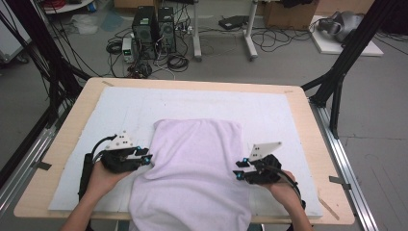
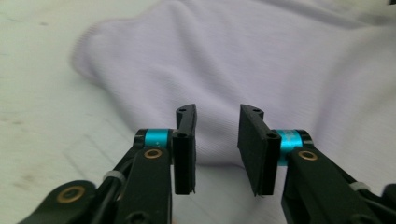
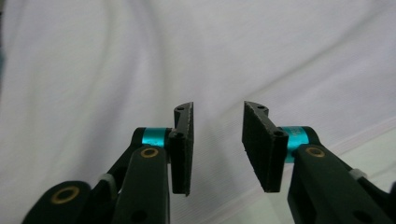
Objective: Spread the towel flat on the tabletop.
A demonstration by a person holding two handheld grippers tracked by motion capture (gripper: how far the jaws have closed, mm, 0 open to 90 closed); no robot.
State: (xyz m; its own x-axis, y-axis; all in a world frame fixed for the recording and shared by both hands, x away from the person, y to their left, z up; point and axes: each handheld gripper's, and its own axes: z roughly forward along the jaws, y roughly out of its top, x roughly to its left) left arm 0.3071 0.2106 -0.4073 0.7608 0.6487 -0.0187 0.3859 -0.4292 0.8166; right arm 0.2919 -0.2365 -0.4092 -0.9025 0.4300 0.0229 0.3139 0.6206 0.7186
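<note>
A person stands at the near edge of a table point(image 1: 72, 125), a gripper in each hand, working a pale lilac towel point(image 1: 195, 168) that lies in the middle of a white mat point(image 1: 269, 110) and spills over the near edge. The left gripper point(image 1: 144, 156) sits just at the towel's left edge, the right gripper point(image 1: 239, 169) at its right edge; in both gripper views the jaws stand partly apart with nothing pinched between them, cloth lying just beyond the tips.

The work in hand looks like taking up both side edges for a fold. Done well, each gripper would slide low along the mat so that one jaw goes under the hem, then bite the same amount of cloth at matching points left and right; an uneven bite would likely skew the fold. The left gripper view shows a rounded corner point(image 2: 86, 46) of the towel just ahead, a fair place to grab.

Nothing lies on the mat to block either hand. Beyond the far edge stand computer towers point(image 1: 155, 31) amid loose cables on the floor, with black frame struts point(image 1: 344, 62) at the right, all well apart from the work. The overhanging near part may drag the towel once it is lifted.
</note>
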